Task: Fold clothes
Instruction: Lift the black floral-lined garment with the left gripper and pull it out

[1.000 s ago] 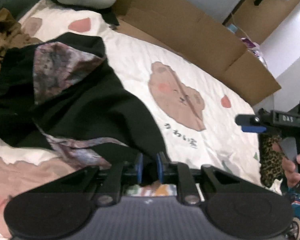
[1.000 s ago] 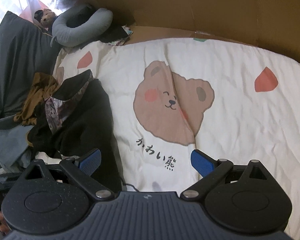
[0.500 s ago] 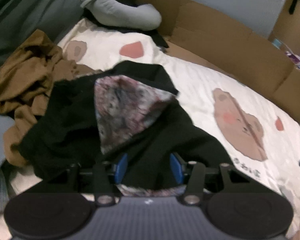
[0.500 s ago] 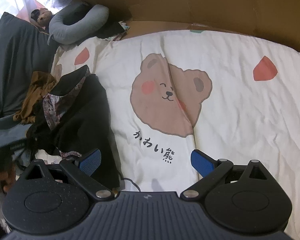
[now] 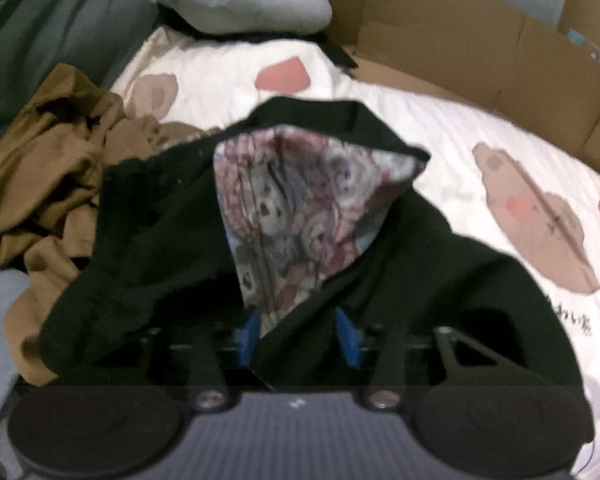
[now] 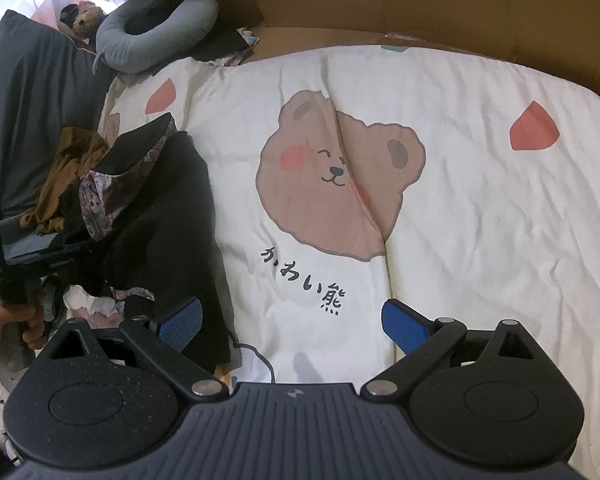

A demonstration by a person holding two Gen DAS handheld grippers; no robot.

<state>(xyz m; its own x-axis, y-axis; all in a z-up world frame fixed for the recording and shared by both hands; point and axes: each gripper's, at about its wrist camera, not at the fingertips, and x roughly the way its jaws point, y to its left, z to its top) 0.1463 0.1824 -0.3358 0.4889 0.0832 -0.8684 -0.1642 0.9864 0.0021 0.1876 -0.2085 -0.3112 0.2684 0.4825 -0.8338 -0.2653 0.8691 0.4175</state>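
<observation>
Left gripper (image 5: 298,334) sitting low-centre, blue pads parted around black garment (image 5: 172,240) folds, grip unclear; patterned lining (image 5: 300,216) facing up mid-frame. Right gripper (image 6: 292,322) hovering wide apart over bear bedsheet (image 6: 480,208), garment lying at left

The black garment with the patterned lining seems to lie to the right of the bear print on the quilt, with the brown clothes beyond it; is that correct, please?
Not quite: the black garment lies to the left of the bear print, not the right, as the right wrist view shows. The rest holds: the brown clothes are bunched just beyond it, further left, on the quilt.
</observation>
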